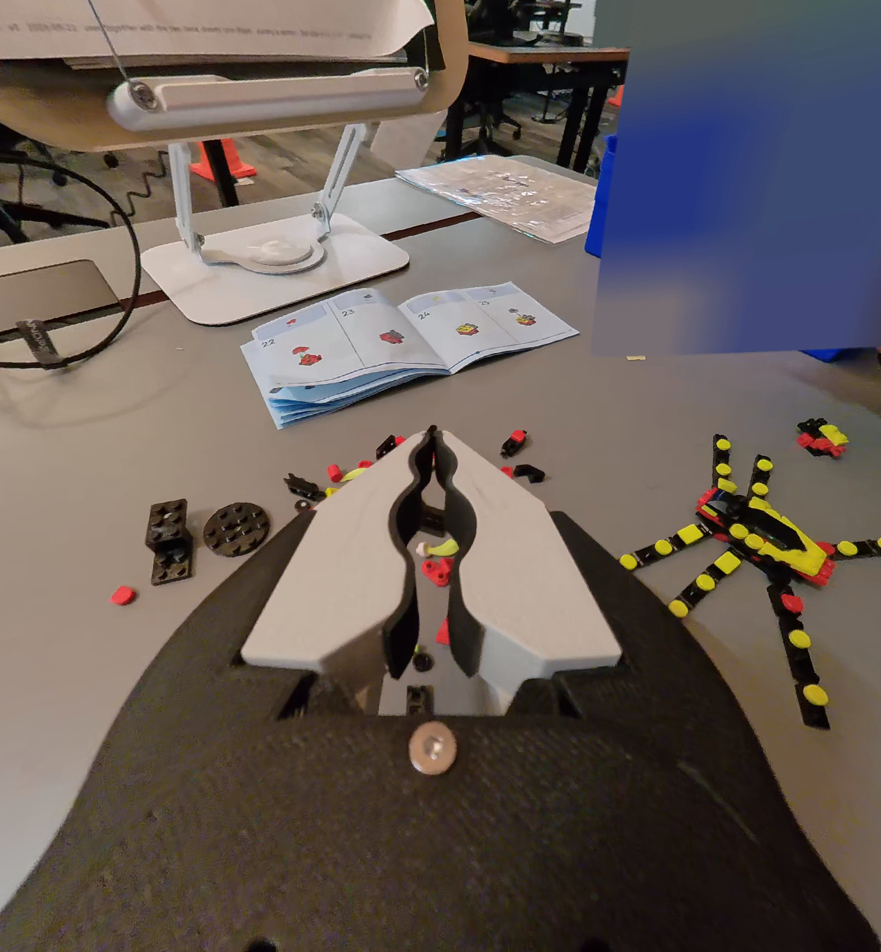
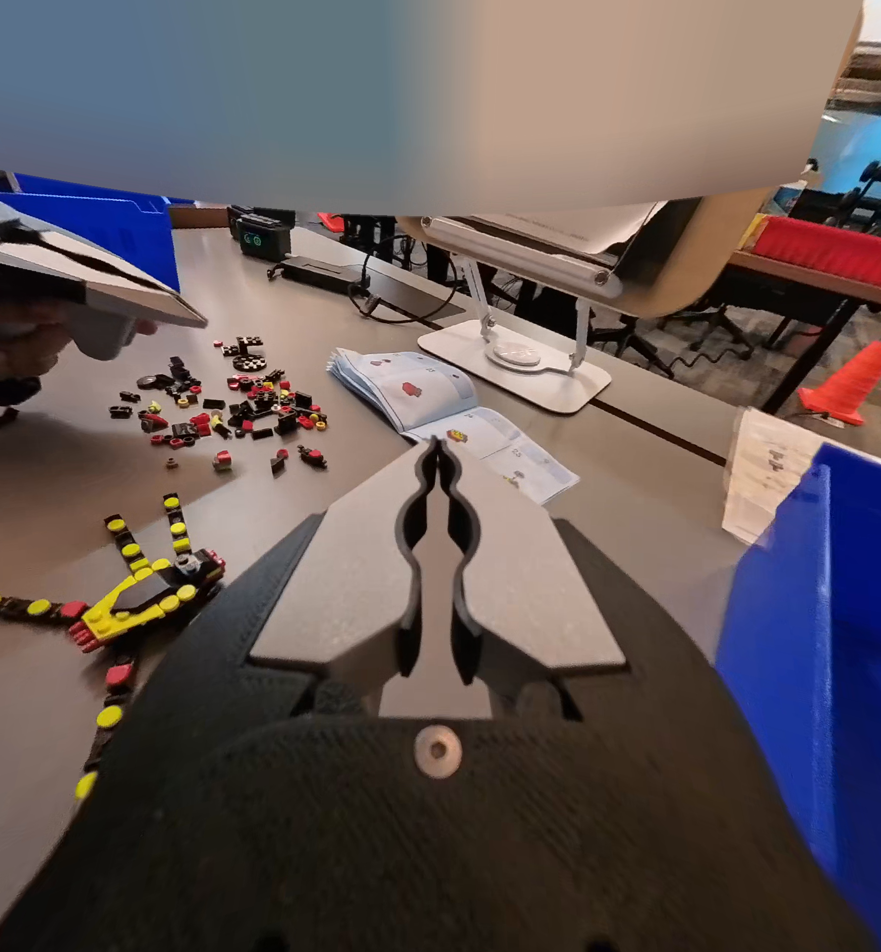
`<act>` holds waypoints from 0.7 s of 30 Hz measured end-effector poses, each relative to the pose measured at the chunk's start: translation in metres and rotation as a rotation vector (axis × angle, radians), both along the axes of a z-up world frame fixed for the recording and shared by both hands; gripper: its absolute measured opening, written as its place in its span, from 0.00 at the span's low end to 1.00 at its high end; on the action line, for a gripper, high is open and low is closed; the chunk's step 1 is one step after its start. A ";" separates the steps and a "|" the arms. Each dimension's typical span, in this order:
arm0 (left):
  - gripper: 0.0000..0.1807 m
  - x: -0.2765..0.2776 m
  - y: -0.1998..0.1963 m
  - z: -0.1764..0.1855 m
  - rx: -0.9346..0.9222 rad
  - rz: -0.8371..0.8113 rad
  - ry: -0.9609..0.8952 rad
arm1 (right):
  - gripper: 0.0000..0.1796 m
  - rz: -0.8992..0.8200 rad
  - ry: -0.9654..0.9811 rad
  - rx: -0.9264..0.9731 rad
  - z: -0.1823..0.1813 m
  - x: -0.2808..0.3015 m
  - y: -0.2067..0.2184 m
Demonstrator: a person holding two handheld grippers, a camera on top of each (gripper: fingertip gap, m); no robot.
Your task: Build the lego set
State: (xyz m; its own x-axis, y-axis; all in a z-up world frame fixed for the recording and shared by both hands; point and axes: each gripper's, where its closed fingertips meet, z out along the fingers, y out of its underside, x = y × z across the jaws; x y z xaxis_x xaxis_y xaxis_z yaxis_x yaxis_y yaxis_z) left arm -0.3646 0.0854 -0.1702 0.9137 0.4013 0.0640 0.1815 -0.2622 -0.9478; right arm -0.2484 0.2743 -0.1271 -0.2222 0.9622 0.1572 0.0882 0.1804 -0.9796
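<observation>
lego spider [image 1: 752, 541] sits half built; both our left gripper [image 1: 432, 438] and right gripper [image 2: 435, 447] are pinched closed, empty, so we'd open wide before choosing from the loose pieces [image 2: 232, 407].

- Around the open instruction booklet [image 1: 407, 345]: bare grey table [image 1: 93, 463] to its left, clear up to the black cable loop [image 1: 119, 288]
- Behind the booklet, the white stand base [image 1: 273, 273] blocks the way
- In front of it, loose lego pieces [image 2: 232, 402] crowd the surface
- Front-right, the spider-like model [image 1: 752, 546] spreads its legs wide
- Right of the booklet a blue bin [image 2: 840, 644] walls the edge, perhaps touching the plastic-wrapped sheet [image 2: 757, 469]
</observation>
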 end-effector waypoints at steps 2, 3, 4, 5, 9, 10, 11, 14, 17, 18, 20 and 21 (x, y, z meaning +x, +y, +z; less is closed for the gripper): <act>0.00 0.001 0.004 -0.001 -0.004 -0.006 -0.008 | 0.00 0.013 -0.006 -0.004 0.001 0.003 -0.001; 0.00 0.001 0.006 -0.001 -0.005 -0.007 -0.014 | 0.00 0.027 -0.009 -0.010 0.003 0.005 -0.002; 0.00 0.002 0.008 -0.001 -0.005 -0.008 -0.018 | 0.00 0.041 -0.010 -0.022 0.007 0.008 -0.005; 0.00 0.002 0.009 0.000 -0.003 -0.005 -0.019 | 0.00 0.052 -0.004 -0.037 0.013 0.010 -0.006; 0.00 0.005 0.016 0.005 0.016 -0.003 -0.033 | 0.00 0.046 0.024 -0.062 0.033 0.026 -0.004; 0.00 0.006 0.019 0.007 0.023 -0.002 -0.038 | 0.00 0.042 0.028 -0.058 0.036 0.031 -0.004; 0.00 0.008 0.021 0.009 0.028 -0.002 -0.041 | 0.00 0.037 0.031 -0.052 0.038 0.036 -0.004; 0.00 0.021 0.030 0.020 0.083 -0.050 -0.041 | 0.00 0.014 0.034 -0.016 0.040 0.056 -0.004; 0.00 0.029 0.034 0.027 0.111 -0.052 -0.027 | 0.00 0.004 0.013 -0.018 0.032 0.078 -0.007; 0.00 0.031 0.035 0.027 0.110 -0.056 -0.021 | 0.00 0.006 0.005 -0.037 0.029 0.084 -0.009; 0.00 0.034 0.035 0.026 0.099 -0.060 -0.015 | 0.00 0.012 -0.012 -0.095 0.024 0.094 -0.011; 0.00 0.033 0.035 0.025 0.094 -0.052 -0.015 | 0.00 0.021 -0.018 -0.125 0.022 0.097 -0.012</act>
State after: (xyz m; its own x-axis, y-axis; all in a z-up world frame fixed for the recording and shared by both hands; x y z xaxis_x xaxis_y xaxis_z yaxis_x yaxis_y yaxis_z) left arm -0.3317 0.1202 -0.1452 0.9319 0.3446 0.1132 0.1846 -0.1819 -0.9658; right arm -0.1513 0.2622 -0.1048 -0.2438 0.9693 0.0324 0.1040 0.0594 -0.9928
